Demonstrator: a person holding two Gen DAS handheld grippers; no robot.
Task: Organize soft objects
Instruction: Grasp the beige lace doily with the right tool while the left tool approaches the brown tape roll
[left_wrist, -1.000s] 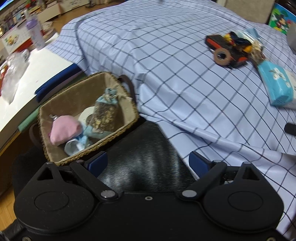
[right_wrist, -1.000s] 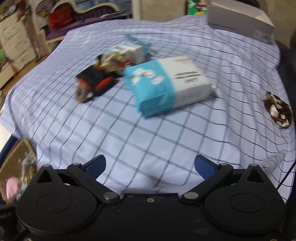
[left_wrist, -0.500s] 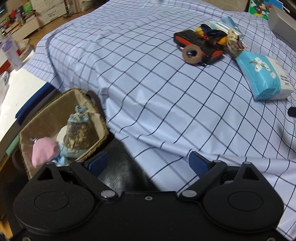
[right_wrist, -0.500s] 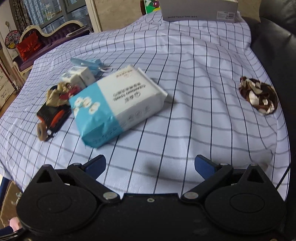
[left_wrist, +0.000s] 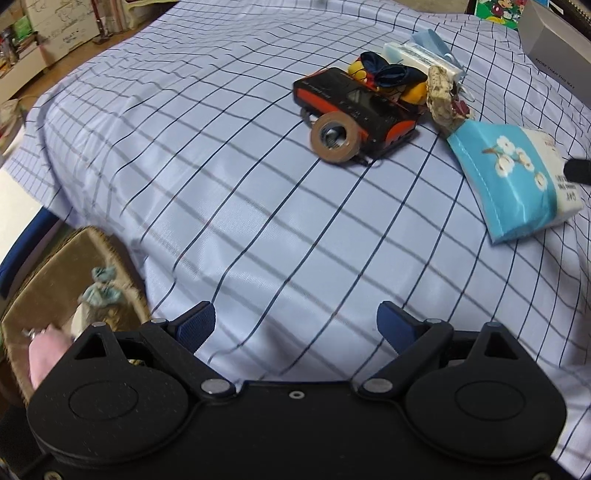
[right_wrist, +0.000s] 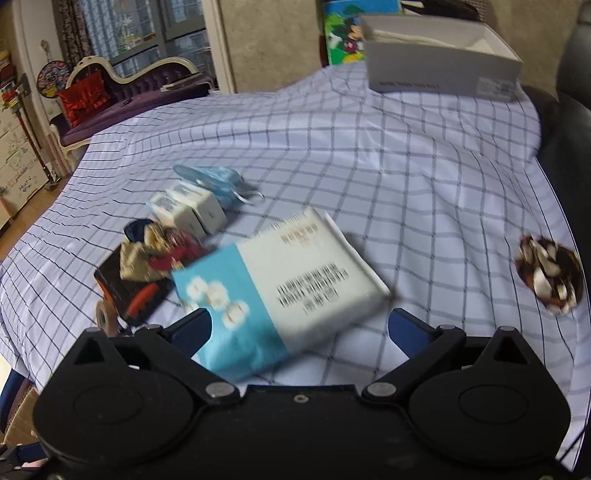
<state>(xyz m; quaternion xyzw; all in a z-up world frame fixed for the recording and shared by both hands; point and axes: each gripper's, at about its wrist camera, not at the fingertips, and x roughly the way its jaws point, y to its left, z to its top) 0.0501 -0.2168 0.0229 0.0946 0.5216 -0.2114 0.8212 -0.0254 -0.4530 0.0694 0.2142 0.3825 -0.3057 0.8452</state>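
Note:
My left gripper (left_wrist: 295, 325) hangs open over the blue checked sheet (left_wrist: 221, 177), with nothing between its fingers. A woven basket (left_wrist: 48, 280) at the lower left holds a pink pouch (left_wrist: 44, 354) and a tied sachet (left_wrist: 99, 291). Far ahead lie a beige pouch (left_wrist: 441, 96), a dark blue scrunchie (left_wrist: 388, 74) and a blue-and-white tissue pack (left_wrist: 517, 181). My right gripper (right_wrist: 301, 328) is open just over the tissue pack (right_wrist: 280, 295). The pack lies between its fingers, and the pads stand apart from it. A brown-and-white scrunchie (right_wrist: 548, 277) lies alone at the right.
A black-and-orange device (left_wrist: 354, 107) with a tape roll (left_wrist: 334, 137) leaning on it, a white box (left_wrist: 421, 55) and a light blue mask (left_wrist: 428, 38) sit in the cluster. A grey carton (right_wrist: 443, 66) stands at the back. A dark sofa edge (right_wrist: 569, 122) borders the right.
The left gripper has swung from above the basket out over the sheet, so the basket slid to the lower left. The right gripper has closed in on the tissue pack.

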